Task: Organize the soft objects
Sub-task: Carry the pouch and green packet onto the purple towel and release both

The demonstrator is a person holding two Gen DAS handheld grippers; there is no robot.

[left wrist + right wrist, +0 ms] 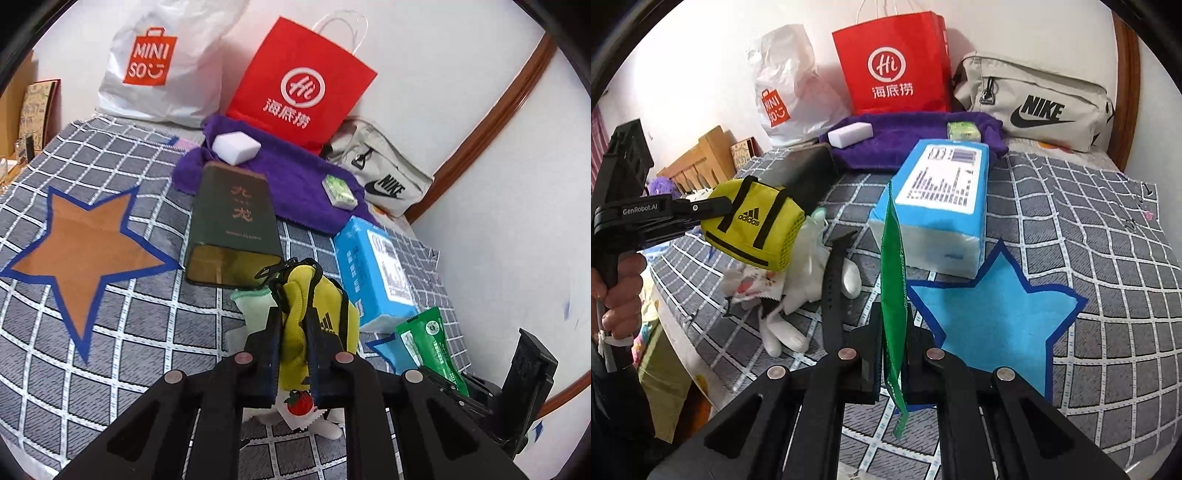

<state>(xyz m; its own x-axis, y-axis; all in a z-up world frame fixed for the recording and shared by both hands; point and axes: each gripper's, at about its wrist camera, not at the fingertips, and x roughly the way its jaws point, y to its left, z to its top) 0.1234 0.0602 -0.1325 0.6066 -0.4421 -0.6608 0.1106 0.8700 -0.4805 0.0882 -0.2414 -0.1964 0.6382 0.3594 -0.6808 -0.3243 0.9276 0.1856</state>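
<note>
My left gripper [293,321] is shut on a small yellow Adidas bag [317,314] and holds it above the checked table cloth; the bag also shows in the right wrist view [753,225]. My right gripper [892,321] is shut on a green packet [894,280], held edge-on above a blue star mat [997,317]; the packet also shows in the left wrist view [428,343]. White gloves [798,273] and a strawberry-print cloth [299,404] lie below the yellow bag. A black watch strap [833,291] lies beside them.
A brown star mat [88,243] lies left. A blue tissue pack [942,210], a dark green box [232,221] and a purple towel [295,177] with a white sponge [236,147] and small green pack [338,190] lie behind. Miniso bag [159,62], red bag [299,81], Nike pouch [1034,103] line the wall.
</note>
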